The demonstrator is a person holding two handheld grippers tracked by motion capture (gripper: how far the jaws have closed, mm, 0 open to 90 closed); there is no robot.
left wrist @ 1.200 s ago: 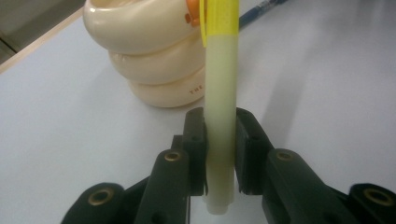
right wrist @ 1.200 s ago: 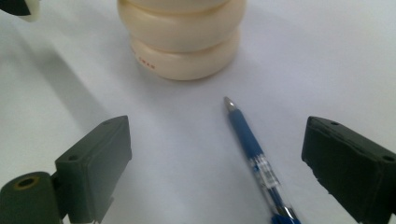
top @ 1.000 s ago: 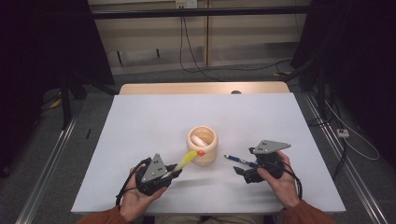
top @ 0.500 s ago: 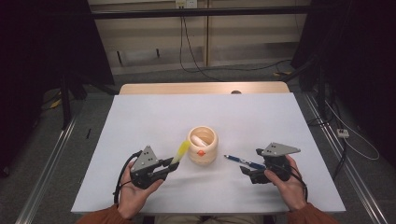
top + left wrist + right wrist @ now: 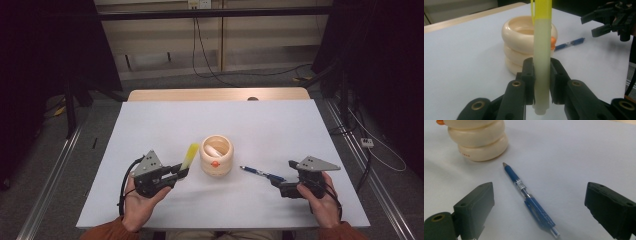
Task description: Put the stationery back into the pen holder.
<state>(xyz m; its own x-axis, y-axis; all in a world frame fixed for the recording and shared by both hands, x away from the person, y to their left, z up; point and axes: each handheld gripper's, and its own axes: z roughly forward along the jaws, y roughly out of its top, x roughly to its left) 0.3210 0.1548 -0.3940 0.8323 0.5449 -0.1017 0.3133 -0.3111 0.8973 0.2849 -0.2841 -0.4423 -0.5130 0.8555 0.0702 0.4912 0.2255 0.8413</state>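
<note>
The yellow highlighter [image 5: 190,155] sits left of centre in the high view, clamped between the jaws of the left gripper [image 5: 176,171], with its capped end pointing up toward the cream holder [image 5: 216,155]; in the left gripper view the highlighter [image 5: 542,62] stands upright between the two black jaws, which press on its pale barrel, with the holder [image 5: 521,42] just behind it. Since a second ago the left gripper has lifted the highlighter a little and swung it closer to the holder's rim, while the right gripper [image 5: 281,188] has slid away to the lower right of the frame, leaving the blue pen [image 5: 261,173] lying flat on the table [image 5: 150,125]. That suggests the highlighter is about to go into the holder, and the pen waits its turn. In the right gripper view the jaws stand wide apart with the pen [image 5: 529,197] on the table between them, untouched. Counted: one highlighter, one blue pen, one holder with one pale item already inside it, two grippers, one table.
</note>
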